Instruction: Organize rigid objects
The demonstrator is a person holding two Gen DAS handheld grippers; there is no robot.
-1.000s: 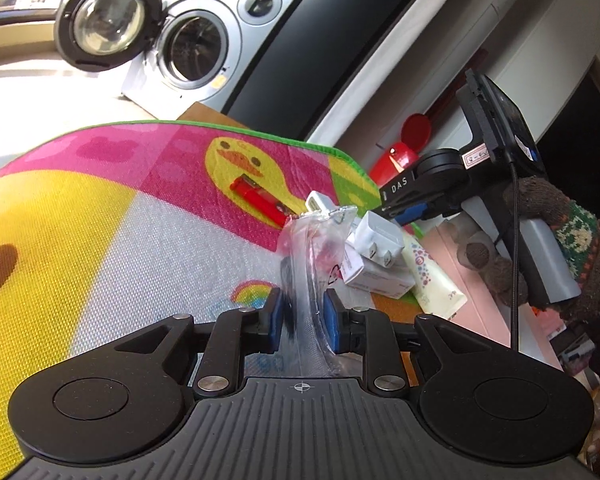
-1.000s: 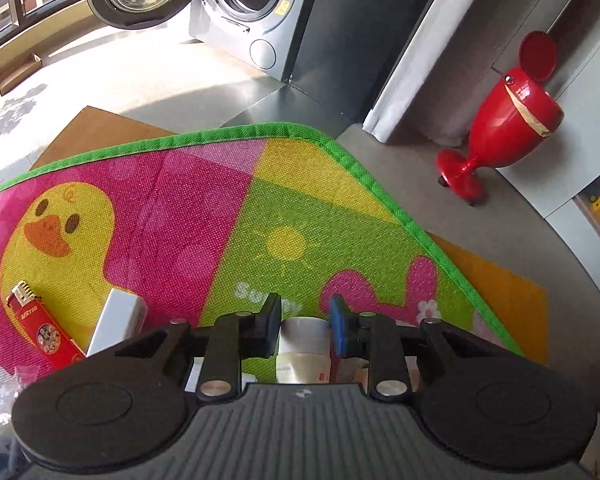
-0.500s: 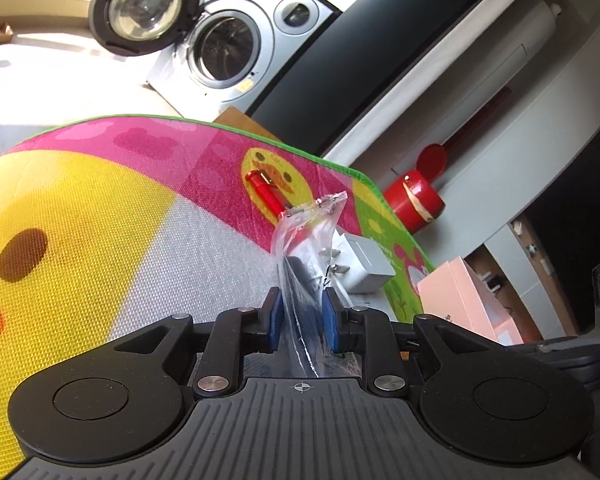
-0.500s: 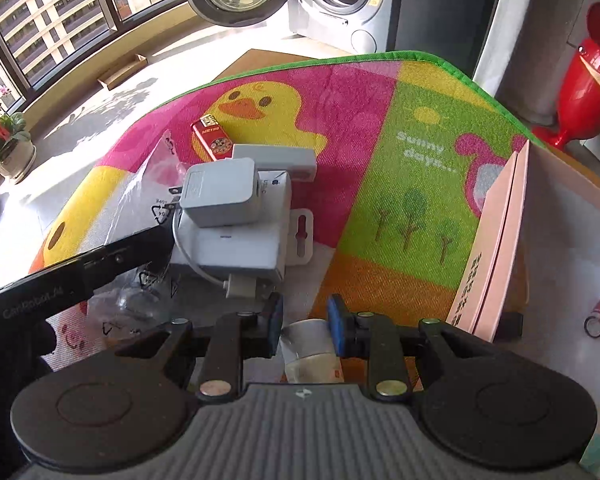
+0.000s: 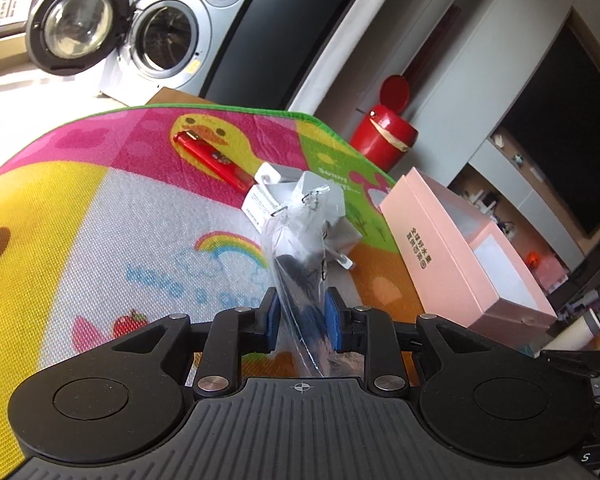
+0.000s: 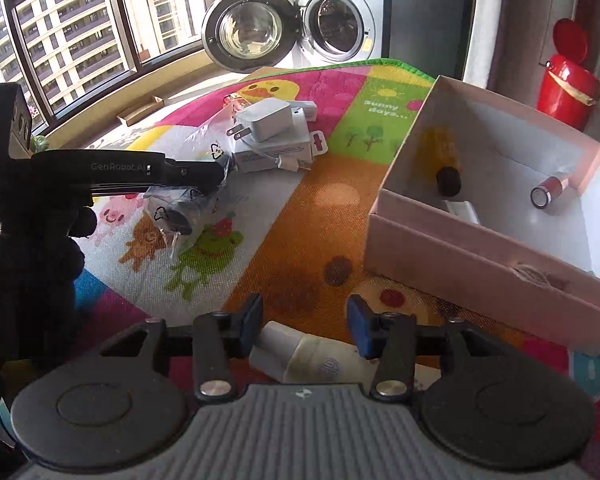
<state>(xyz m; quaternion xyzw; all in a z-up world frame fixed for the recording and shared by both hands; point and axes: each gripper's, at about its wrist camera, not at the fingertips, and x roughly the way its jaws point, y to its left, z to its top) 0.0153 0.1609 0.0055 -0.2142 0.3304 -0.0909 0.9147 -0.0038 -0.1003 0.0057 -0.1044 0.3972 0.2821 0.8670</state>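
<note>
My left gripper [image 5: 301, 314] is shut on a clear plastic bag [image 5: 300, 240] with a dark object inside, held above the play mat; it also shows in the right wrist view [image 6: 180, 204]. My right gripper [image 6: 304, 322] is open, and a cream tube [image 6: 312, 358] with a white cap lies loose between its jaws. A pink box [image 6: 480, 236] stands open at right and holds a yellow tube [image 6: 444, 160] and a small red cylinder [image 6: 550, 190]. White chargers [image 6: 272, 136] and a red lighter [image 5: 212, 158] lie on the mat.
The colourful play mat [image 5: 80, 220] covers the floor. A washing machine [image 6: 332, 20] with its door open stands behind it. A red bin [image 6: 566, 84] stands at the right by the wall. Windows [image 6: 60, 32] line the left side.
My right gripper has opened and the cream tube now lies loose between its jaws; its view swung toward the pink box. My left gripper has moved right with the bag.
</note>
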